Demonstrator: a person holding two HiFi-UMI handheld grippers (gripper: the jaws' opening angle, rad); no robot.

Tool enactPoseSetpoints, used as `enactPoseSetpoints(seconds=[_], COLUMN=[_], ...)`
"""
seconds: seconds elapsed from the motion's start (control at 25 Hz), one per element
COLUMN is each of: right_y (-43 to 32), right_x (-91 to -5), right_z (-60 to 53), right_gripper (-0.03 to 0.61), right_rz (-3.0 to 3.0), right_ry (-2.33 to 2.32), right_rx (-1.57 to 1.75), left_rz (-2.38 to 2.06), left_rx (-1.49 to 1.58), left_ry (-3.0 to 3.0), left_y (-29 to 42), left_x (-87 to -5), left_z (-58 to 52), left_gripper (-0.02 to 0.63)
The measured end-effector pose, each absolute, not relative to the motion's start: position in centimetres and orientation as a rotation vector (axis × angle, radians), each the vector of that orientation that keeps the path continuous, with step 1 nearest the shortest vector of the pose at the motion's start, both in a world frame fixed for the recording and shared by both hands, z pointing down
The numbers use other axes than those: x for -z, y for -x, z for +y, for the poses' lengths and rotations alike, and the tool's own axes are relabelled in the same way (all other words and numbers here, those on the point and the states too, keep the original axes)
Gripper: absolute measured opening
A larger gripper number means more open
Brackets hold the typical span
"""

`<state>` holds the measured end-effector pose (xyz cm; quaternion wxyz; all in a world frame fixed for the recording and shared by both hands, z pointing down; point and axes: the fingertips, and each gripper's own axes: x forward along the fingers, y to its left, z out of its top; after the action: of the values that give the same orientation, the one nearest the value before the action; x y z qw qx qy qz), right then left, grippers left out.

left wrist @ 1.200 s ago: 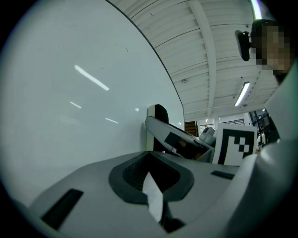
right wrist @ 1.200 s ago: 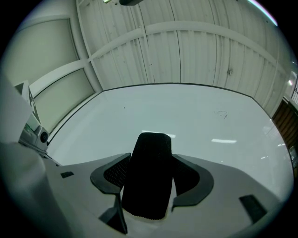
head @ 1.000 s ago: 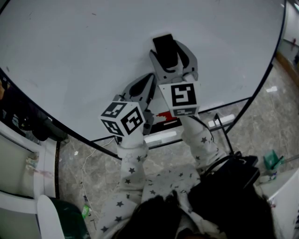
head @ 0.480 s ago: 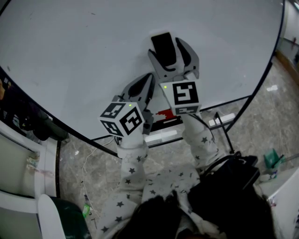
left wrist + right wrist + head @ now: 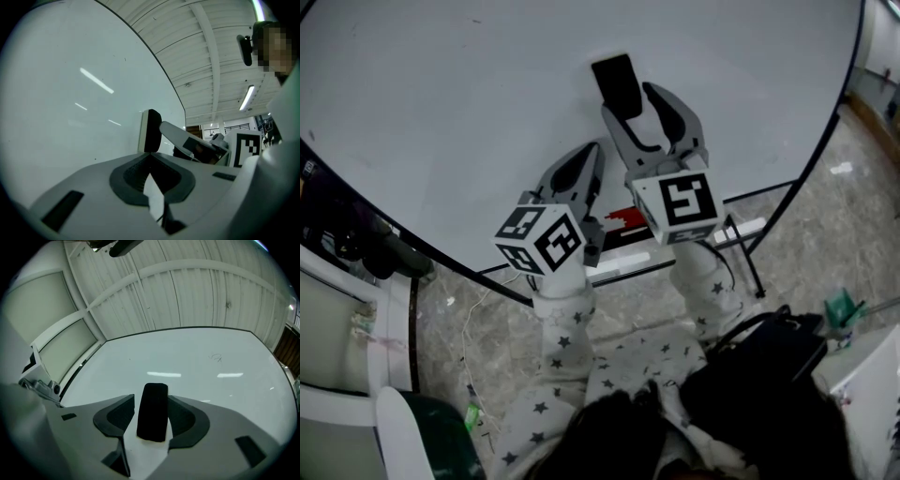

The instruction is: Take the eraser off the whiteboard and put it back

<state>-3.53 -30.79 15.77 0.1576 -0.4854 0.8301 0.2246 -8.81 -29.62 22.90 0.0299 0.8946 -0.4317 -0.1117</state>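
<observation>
The black eraser (image 5: 617, 84) sticks upright on the whiteboard (image 5: 441, 112). My right gripper (image 5: 633, 101) sits just below it in the head view, its fingertips beside the eraser's lower end. In the right gripper view the eraser (image 5: 152, 411) stands between the jaws with a gap on each side. Those jaws are closing, and the pads do not press on it. My left gripper (image 5: 593, 150) hangs lower and to the left, shut and holding nothing. From the left gripper view the eraser (image 5: 151, 131) shows edge-on against the whiteboard (image 5: 70, 93), with the right gripper's finger (image 5: 187, 140) beside it.
The board's marker ledge (image 5: 623, 267) runs under both grippers, with a red-and-white item (image 5: 623, 220) on it. A black bag (image 5: 759, 366) lies at the lower right on the marble floor. White furniture (image 5: 337, 328) stands at the left, and a green object (image 5: 844, 314) sits at the right.
The right gripper has drawn back from the eraser, which sat deep between its jaws and now stands at their tips, still on the board. The left gripper has hardly moved.
</observation>
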Motion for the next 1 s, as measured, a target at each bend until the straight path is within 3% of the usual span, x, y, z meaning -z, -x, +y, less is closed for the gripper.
enactPoseSetpoints(seconds=[0.2, 0.28, 1.0], right_y=[1.3, -0.1, 0.7], right_x=[-17.2, -17.8, -23.2], right_z=[-27.8, -25.6, -25.1], right_gripper=[0.041, 0.008, 0.008], right_rz=[2.473, 2.518, 2.733], right_ry=[1.360, 1.288, 1.164], right_rx=[-0.598, -0.509, -0.204], left_rz=[-1.323, -1.322, -1.370], left_rx=[0.355, 0.346, 0.305], left_ry=[-2.774, -2.789, -2.745], left_y=[6.0, 4.1, 3.7], left_x=[-22.8, -22.8, -24.7], left_z=[-26.3, -24.1, -22.5], left_gripper=[0.002, 0.002, 0.002])
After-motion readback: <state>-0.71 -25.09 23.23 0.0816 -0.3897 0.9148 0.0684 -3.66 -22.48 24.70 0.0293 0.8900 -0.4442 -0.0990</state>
